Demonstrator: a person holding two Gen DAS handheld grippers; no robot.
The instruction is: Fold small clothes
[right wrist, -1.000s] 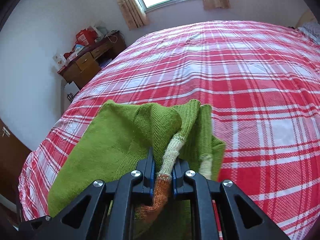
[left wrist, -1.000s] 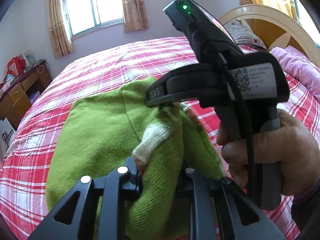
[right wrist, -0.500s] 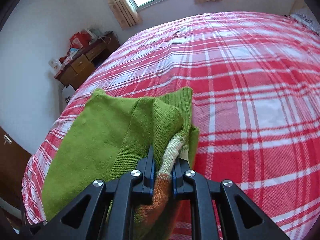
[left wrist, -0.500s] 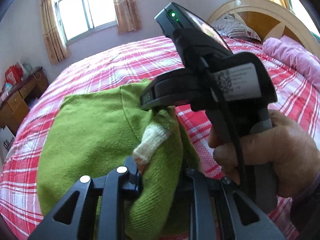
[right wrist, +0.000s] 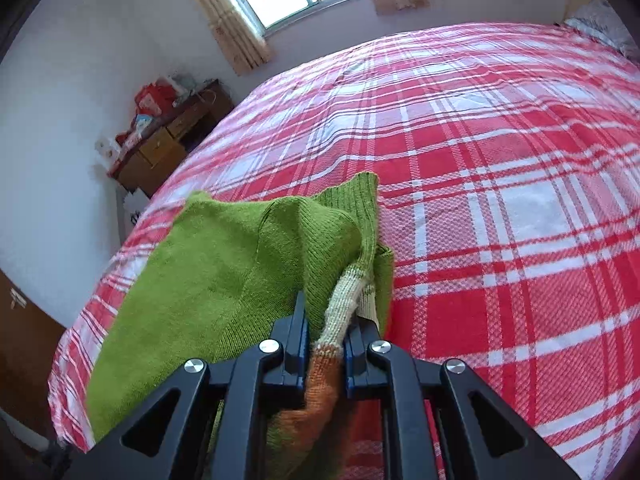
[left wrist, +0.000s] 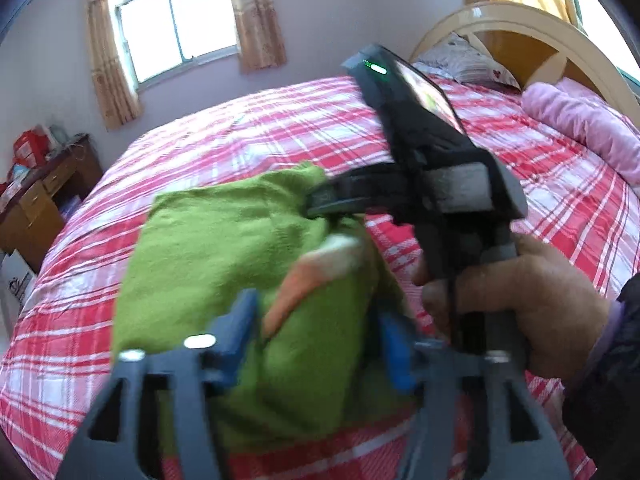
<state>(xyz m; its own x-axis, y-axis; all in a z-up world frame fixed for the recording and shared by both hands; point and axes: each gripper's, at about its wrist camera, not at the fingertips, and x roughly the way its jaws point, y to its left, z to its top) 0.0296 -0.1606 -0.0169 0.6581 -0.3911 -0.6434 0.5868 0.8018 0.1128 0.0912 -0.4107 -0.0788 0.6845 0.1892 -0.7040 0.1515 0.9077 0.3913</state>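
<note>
Left tool first: its blue-padded jaws are spreading apart, and the folded green sweater bulges up between them, with daylight on either side of the knit, so the pads no longer press it. That view is blurred. The sweater lies on the red-and-white plaid bed, bunched toward the near edge, with a cream and orange cuff poking out of the fold.

Further right in that view, the person's hand grips the handle of the right tool, whose black body and green light tower over the sweater. From its own camera, that tool's jaws sit nearly closed, pinching the cream-and-orange cuff together with a ridge of the green knit; the fabric rises out of the pads and drapes off to the left over the bedspread.

Beyond the bed on the left stands a wooden desk against the wall, cluttered with red packages. A curtained window sits behind, and at the far right a pink blanket lies rolled below the arched headboard.
</note>
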